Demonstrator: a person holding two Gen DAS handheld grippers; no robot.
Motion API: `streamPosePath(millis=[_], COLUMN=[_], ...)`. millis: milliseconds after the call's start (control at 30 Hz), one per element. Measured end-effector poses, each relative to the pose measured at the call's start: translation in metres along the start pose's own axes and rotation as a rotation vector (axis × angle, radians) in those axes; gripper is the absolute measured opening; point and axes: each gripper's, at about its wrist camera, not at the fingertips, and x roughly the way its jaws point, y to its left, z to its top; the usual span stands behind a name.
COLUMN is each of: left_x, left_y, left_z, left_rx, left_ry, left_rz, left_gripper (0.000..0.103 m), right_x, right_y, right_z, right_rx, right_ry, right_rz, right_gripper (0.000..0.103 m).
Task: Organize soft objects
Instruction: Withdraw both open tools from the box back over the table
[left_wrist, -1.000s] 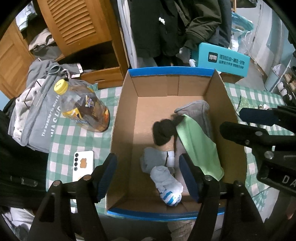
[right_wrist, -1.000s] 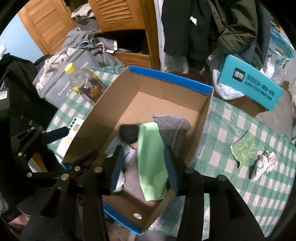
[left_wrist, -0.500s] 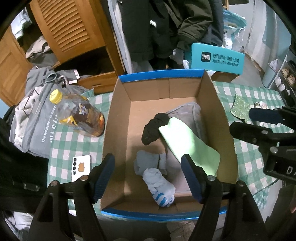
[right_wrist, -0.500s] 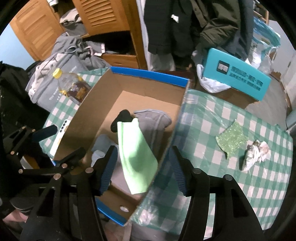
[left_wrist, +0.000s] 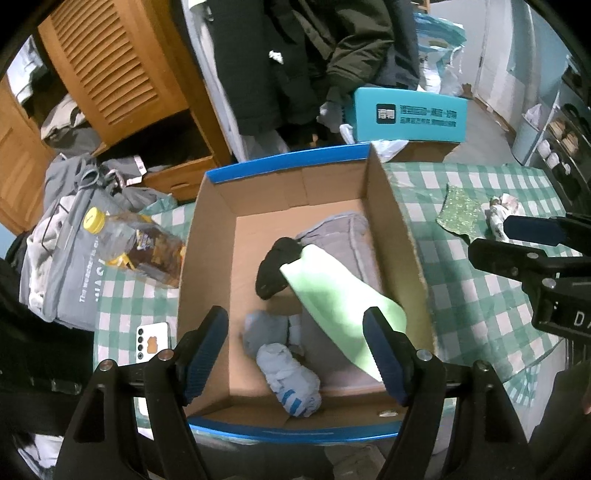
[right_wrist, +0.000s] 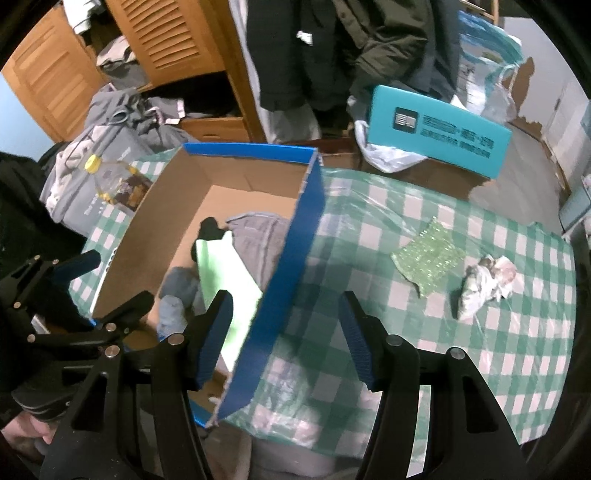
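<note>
An open cardboard box (left_wrist: 207, 236) with blue rims stands on the green checked table; it also shows in the right wrist view (right_wrist: 295, 243). Inside lie a light green cloth (left_wrist: 332, 291), a grey cloth (left_wrist: 343, 232), a black sock (left_wrist: 275, 266), a grey sock (left_wrist: 266, 328) and a rolled white-and-blue sock (left_wrist: 291, 380). A green sparkly cloth (right_wrist: 428, 256) and a crumpled white rag (right_wrist: 484, 284) lie on the table right of the box. My left gripper (left_wrist: 295, 358) is open and empty above the box's near end. My right gripper (right_wrist: 286, 339) is open and empty over the box's right wall.
A bottle with a yellow cap (left_wrist: 136, 243) lies left of the box, with a white phone (left_wrist: 151, 339) near it. Grey clothes (left_wrist: 62, 236) are piled at the table's left. A teal box (right_wrist: 439, 129), hanging coats and a wooden wardrobe stand behind.
Both grippers have drawn back and up from the box. The right gripper has swung right, from over the box's inside to over its right wall and the table. Both stay open.
</note>
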Motion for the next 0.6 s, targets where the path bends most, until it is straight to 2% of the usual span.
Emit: streamPosePath(millis=[133, 600], left_x=[-0.003, -0.009], left_y=[-0.012, -0.056], left_z=[0.002, 0.009], left_rx=[0.024, 0.095], left_ry=[-0.006, -0.007], left_rz=[0.000, -0.015], left_gripper=[0.080, 0.081], right_x=[-0.005, -0.019], right_y=[-0.013, -0.064], right_z=[-0.004, -0.026], right_rx=[0.022, 0.099], right_ry=[-0.003, -0.001], right_rz=[-0.010, -0.076], right_gripper=[0.059, 0.060])
